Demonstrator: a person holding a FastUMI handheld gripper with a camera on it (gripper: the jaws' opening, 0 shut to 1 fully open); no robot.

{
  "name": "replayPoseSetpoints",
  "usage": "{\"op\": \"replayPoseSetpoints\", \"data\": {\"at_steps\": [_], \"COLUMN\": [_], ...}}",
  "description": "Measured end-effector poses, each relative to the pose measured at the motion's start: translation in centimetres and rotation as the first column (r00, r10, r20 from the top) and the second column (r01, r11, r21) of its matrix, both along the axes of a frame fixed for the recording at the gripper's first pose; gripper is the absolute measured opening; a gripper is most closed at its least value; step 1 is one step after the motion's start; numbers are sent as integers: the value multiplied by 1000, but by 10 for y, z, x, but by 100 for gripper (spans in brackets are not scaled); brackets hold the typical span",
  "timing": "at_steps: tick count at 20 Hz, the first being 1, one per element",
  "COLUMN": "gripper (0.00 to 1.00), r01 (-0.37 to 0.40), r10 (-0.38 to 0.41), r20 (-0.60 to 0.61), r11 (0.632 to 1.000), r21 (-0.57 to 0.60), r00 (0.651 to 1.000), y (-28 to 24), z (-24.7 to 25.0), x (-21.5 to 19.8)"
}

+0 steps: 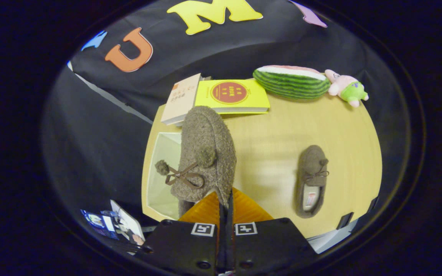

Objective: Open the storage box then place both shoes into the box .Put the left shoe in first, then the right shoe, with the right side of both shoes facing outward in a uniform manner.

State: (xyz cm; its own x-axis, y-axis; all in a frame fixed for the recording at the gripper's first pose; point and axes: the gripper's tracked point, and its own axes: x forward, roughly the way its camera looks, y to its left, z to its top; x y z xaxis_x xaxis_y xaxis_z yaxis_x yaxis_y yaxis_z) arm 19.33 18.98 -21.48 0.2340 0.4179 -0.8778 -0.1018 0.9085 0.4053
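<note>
The gripper (225,199) has its fingers clenched on the heel edge of the brown shoe (205,153), holding it above the open storage box (159,184) for lowering in, while shoe 2 (311,180) waits on the desk (274,138).

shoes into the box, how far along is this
Done: the storage box looks open, its pale inside showing beside the held shoe. In hand: the gripper is shut on one brown shoe, pinching its rim and holding it next to the box; which shoe of the pair it is I cannot tell. Left: the other shoe lies on the table, untouched, and neither is in the box yet.
</note>
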Motion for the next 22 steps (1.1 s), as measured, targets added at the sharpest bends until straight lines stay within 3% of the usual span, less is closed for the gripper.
{"op": "replayPoseSetpoints", "data": {"at_steps": [3, 7, 13, 22], "gripper": [6, 6, 6, 8], "r01": [17, 15, 79, -16], "r10": [-14, -11, -75, 13], "r20": [-30, -33, -63, -114], "r11": [996, 993, 995, 1000], "r21": [89, 116, 68, -24], "r00": [999, 999, 995, 993], "y": [44, 96, 143, 172], "z": [-2, -22, -87, -150], "x": [-1, -7, -17, -33]}}
